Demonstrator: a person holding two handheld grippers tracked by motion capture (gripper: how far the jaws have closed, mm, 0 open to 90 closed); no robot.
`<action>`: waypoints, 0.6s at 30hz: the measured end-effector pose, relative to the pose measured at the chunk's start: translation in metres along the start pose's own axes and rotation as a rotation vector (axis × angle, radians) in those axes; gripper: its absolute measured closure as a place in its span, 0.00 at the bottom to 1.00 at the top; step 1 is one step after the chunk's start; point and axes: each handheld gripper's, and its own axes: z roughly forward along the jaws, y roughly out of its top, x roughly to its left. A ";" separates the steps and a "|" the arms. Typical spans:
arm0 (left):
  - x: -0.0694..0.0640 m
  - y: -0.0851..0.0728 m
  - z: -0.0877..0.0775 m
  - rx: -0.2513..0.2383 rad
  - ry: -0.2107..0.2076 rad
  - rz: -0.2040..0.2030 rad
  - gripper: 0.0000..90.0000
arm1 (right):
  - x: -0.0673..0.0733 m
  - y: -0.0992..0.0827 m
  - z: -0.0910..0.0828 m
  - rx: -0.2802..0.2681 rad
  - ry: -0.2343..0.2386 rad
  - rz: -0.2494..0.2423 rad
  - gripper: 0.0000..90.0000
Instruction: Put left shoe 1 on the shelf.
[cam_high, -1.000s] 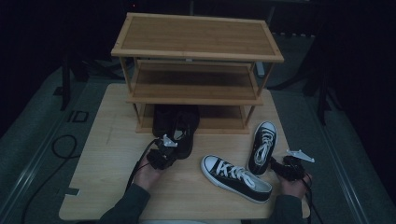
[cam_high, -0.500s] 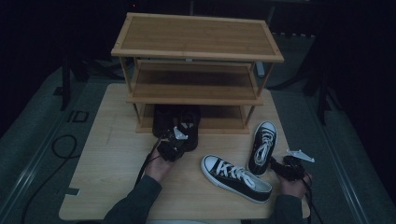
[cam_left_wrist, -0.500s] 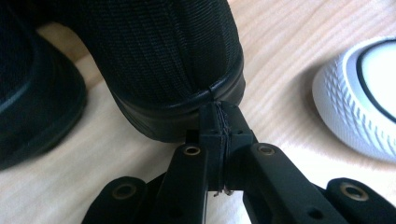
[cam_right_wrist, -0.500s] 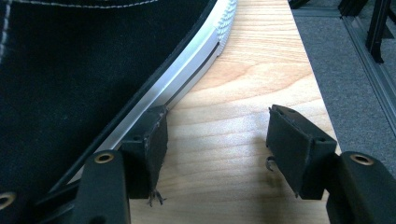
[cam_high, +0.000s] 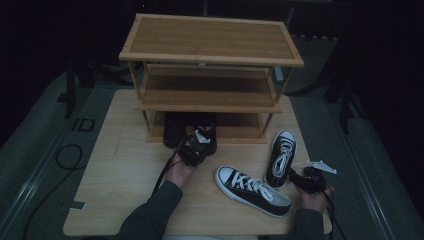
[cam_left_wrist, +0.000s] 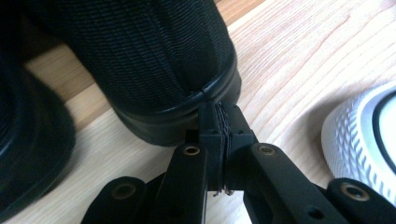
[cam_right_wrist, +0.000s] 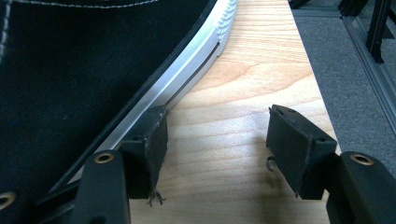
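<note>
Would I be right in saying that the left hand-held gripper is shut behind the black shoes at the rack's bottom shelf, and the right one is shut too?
Not quite: the right hand-held gripper is open, its jaws apart beside a sneaker, as the right gripper view shows. The left hand-held gripper is indeed shut behind the black shoes.

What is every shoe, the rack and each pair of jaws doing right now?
Left gripper: jaws shut, tips against the heel of a black shoe.
Right gripper: jaws open, one jaw beside a sneaker's white sole.
Black shoes: upright, partly under the rack's bottom shelf.
Near sneaker: upright on the table, laced.
Far sneaker: upright, laced, toe toward the rack.
Rack: standing, top and middle shelves bare.
</note>
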 end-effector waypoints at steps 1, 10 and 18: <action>-0.002 0.002 0.002 0.004 0.000 0.004 0.98 | 0.000 0.000 0.000 0.000 0.000 0.000 0.43; -0.008 0.016 0.021 0.020 0.016 0.014 0.98 | 0.000 0.000 0.000 0.001 0.001 -0.002 0.43; 0.001 0.020 0.026 0.023 0.034 -0.036 0.98 | 0.000 0.000 0.000 0.000 0.001 -0.003 0.42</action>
